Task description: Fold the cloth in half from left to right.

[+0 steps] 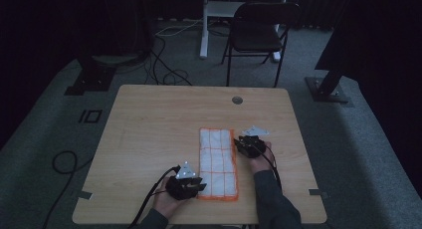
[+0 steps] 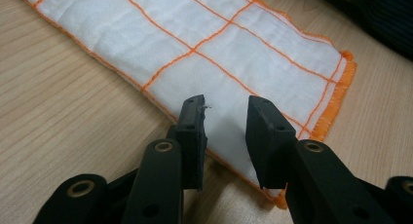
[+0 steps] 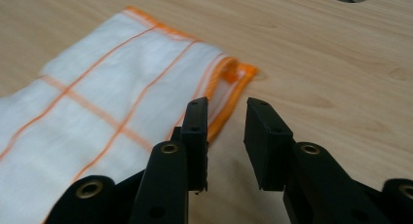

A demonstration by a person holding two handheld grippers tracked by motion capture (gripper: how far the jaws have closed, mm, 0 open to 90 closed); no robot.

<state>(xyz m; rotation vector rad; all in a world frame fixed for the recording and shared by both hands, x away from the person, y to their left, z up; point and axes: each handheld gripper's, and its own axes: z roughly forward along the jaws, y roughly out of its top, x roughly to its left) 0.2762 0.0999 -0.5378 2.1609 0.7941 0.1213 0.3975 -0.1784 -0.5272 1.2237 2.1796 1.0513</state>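
A white cloth [image 1: 217, 162] with an orange grid and orange hem lies folded into a long strip on the wooden table [image 1: 159, 119]. My left gripper [image 1: 200, 183] is at the strip's near left corner. In the left gripper view its jaws [image 2: 226, 112] stand apart over the cloth's [image 2: 219, 44] hemmed edge, pressing on nothing. My right gripper [image 1: 243, 143] is beside the strip's far right edge. In the right gripper view its jaws [image 3: 226, 114] are apart, the left one at the cloth's [image 3: 97, 87] orange hem and the right one over bare wood.
A round cable hole [image 1: 237, 100] sits in the table near its far edge, beyond the cloth. A black folding chair [image 1: 259, 32] stands behind the table. Cables lie on the carpet at the left [image 1: 64, 162].
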